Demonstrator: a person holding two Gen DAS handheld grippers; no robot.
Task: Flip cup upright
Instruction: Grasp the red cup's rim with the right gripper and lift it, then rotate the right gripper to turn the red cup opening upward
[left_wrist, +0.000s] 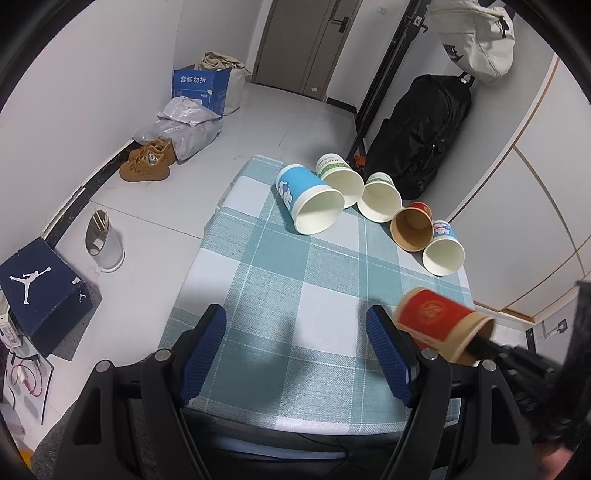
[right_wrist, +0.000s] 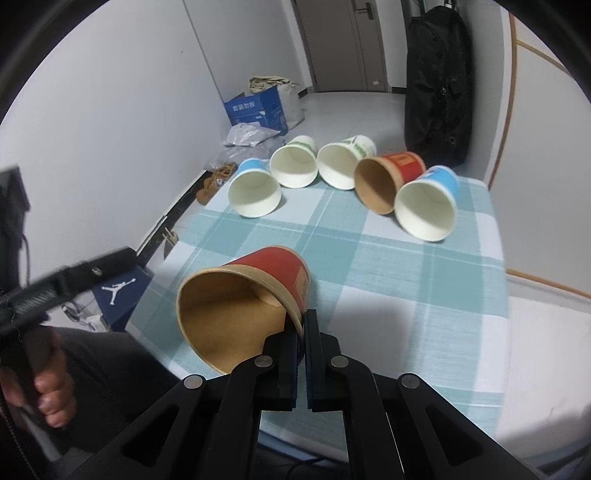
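Right gripper (right_wrist: 301, 325) pinched red cup (right_wrist: 251, 295) by rim, mid-flip (five more lay tipped); left gripper (left_wrist: 295, 343) gaped wide, idle. Next: rotate base down, set on table (right_wrist: 424, 280).

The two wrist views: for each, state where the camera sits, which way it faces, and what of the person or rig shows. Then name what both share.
Left wrist: rides the open left tongs, facing forward over the teal checked tablecloth; its blue-padded fingers show.
Right wrist: rides the right tongs, shut on the rim of the tilted red paper cup; the person's left hand shows.
Shared: the red paper cup and the row of five tipped paper cups.
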